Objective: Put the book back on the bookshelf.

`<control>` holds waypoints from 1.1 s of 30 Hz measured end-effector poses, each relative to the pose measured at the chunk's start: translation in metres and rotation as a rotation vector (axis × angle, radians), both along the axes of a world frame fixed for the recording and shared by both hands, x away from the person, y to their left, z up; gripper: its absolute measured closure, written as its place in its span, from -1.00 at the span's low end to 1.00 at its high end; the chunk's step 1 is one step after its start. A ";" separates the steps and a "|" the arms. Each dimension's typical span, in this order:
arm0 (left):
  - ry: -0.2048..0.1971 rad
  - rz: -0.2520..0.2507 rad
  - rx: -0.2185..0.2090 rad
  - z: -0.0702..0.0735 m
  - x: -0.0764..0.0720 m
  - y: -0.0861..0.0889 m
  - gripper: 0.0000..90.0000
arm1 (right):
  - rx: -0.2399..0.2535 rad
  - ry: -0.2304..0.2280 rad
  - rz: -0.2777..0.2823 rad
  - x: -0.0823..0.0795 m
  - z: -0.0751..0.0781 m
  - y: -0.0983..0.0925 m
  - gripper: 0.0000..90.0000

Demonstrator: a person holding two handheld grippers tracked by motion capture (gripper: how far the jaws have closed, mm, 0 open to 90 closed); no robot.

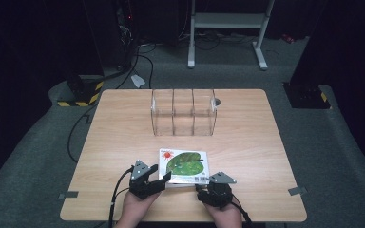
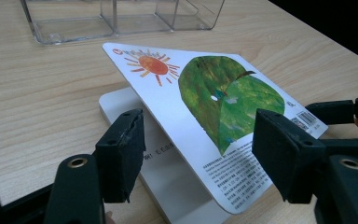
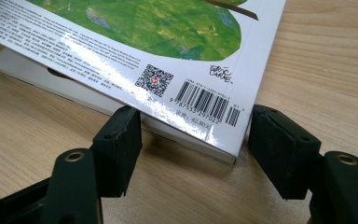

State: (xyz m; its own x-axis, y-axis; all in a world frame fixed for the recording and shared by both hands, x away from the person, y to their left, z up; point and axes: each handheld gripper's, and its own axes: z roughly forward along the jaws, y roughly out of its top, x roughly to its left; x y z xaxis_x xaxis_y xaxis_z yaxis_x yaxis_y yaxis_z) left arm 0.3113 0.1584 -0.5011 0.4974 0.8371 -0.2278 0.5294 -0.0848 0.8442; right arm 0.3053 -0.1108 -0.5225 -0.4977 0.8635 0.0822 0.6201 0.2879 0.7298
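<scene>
The book's (image 3: 168,42) back cover bears a barcode (image 3: 205,103) numbered 9787533297022.

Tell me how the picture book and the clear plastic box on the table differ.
The picture book is opaque, printed with a green leaf and a sun; the clear plastic box is see-through and plain. The book is thin and low at the table's near edge, its cover lifted; the box stands taller, farther back, split into compartments. Both sit on the wooden table.

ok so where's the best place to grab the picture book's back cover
Probably the lifted free corner of the picture book's back cover, from the person's near left side: it tilts up off the pages, leaving a gap for one jaw of the left gripper, which already straddles it.
</scene>
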 end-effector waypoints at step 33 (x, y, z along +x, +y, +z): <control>0.107 -0.121 -0.028 -0.001 0.034 -0.002 -0.02 | -0.001 -0.013 -0.014 -0.002 -0.002 -0.001 -0.19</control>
